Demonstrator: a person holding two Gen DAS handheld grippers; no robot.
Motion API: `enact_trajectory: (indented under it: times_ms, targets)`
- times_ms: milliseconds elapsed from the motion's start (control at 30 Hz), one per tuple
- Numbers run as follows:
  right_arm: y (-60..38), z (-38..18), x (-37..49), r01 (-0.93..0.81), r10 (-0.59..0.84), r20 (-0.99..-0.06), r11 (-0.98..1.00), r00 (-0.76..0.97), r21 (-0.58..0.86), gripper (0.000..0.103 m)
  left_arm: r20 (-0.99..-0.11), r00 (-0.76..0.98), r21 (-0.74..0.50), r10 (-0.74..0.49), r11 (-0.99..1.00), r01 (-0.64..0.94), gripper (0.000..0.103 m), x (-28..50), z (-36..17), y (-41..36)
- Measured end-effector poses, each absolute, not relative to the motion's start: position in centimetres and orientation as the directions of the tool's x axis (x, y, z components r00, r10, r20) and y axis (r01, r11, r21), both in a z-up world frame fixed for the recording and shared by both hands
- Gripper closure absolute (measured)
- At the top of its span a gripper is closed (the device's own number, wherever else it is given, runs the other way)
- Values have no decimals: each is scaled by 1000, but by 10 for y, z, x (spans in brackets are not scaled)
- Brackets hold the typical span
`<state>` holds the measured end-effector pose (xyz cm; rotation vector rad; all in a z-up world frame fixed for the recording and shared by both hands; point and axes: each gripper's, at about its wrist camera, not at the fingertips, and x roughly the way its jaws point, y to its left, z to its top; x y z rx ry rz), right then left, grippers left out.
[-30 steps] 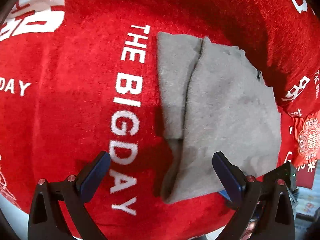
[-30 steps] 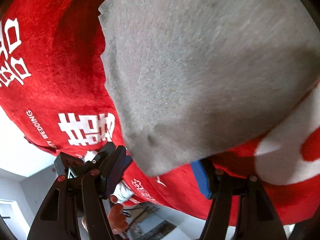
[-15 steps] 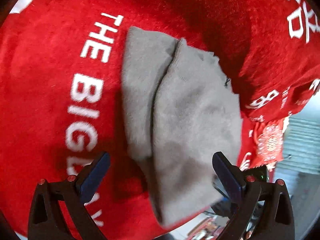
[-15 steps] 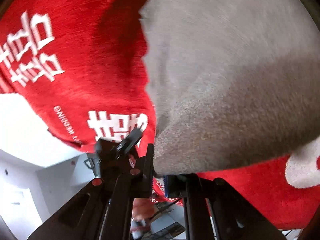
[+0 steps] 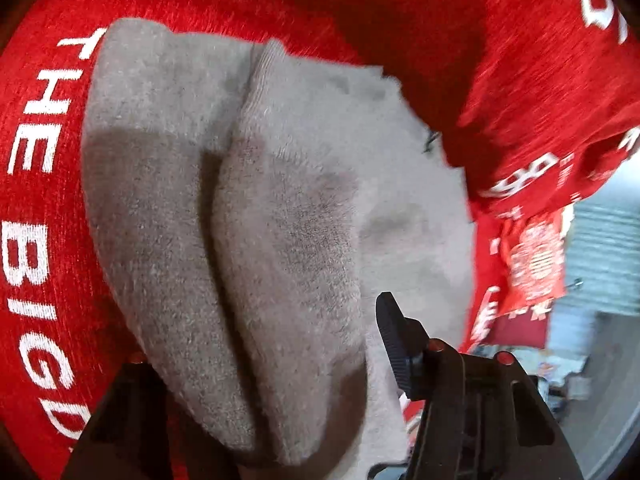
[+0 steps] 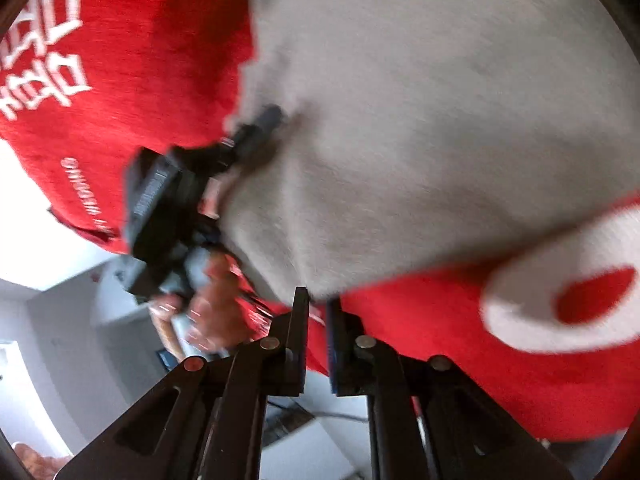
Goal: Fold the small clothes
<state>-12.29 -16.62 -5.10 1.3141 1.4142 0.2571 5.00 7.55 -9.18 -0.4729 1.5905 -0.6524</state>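
A folded grey fleece garment [image 5: 280, 208] lies on a red cloth with white lettering [image 5: 36, 200]. My left gripper [image 5: 320, 360] has closed around its near edge; the right finger [image 5: 394, 332] presses on the grey fabric and the left finger is hidden under it. In the right wrist view the same grey garment [image 6: 420, 120] fills the upper frame. My right gripper [image 6: 318, 304] is shut on its near corner. The left gripper [image 6: 168, 200] and the hand holding it show at the garment's left edge.
The red cloth [image 6: 420, 360] covers the work surface and drapes over its edge. A red hanging decoration [image 5: 536, 260] and a room floor show beyond the edge on the right. White walls show at the lower left of the right wrist view.
Both grippers have closed on the grey garment: the right shut first, then the left moved in over the near edge and closed. The garment now fills more of both views.
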Motion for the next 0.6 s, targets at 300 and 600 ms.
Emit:
enact_trajectory:
  times_ms: [300, 600]
  targets:
    - [-240, -5, -107, 457, 612, -747, 603, 260, 654, 62, -808, -115, -588, -577, 800, 121, 46, 48, -89, 70]
    - [-240, -36, -52, 368, 461, -873, 793, 160, 486, 100, -865, -39, -500, -501, 851, 163, 78, 45, -82, 70]
